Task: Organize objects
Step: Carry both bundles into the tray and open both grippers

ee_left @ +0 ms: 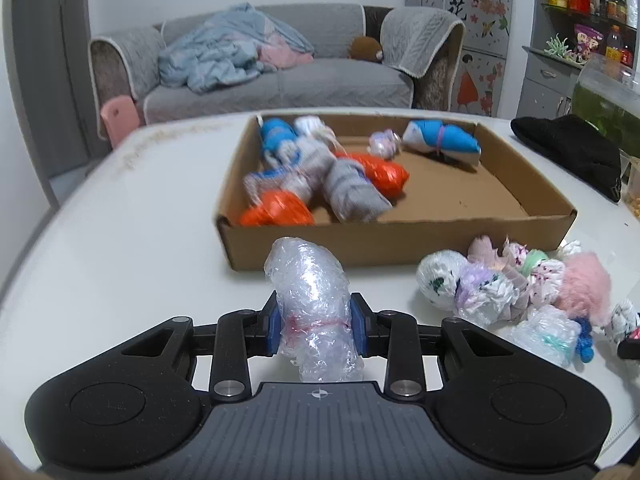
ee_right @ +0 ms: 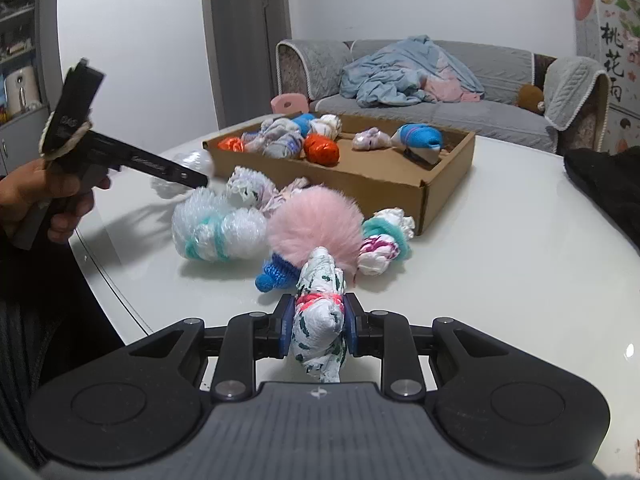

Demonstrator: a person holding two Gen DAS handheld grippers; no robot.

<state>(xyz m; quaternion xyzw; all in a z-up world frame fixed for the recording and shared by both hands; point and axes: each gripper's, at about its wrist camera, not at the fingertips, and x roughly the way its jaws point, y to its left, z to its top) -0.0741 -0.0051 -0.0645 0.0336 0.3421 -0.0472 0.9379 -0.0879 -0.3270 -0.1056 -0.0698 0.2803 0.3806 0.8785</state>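
Note:
My left gripper (ee_left: 318, 328) is shut on a clear bubble-wrap bundle (ee_left: 308, 280) tied with a red band, held just above the white table (ee_left: 120, 220). A white bundle with green marks (ee_right: 320, 276), tied with a pink band, is pinched in my shut right gripper (ee_right: 318, 326). Ahead lies a shallow cardboard box (ee_left: 400, 240) holding several orange, blue and grey bundles. A pile of loose bundles (ee_left: 500, 284) with a pink fluffy ball (ee_right: 316, 220) sits on the table in front of the box (ee_right: 444, 196), between the two grippers.
A black cloth (ee_left: 572, 152) lies at the table's right edge beside a clear tank (ee_left: 600, 104). Behind the table stands a grey sofa (ee_left: 280, 88) with a blue blanket. A hand (ee_right: 44, 200) grips the left tool at the left of the right wrist view.

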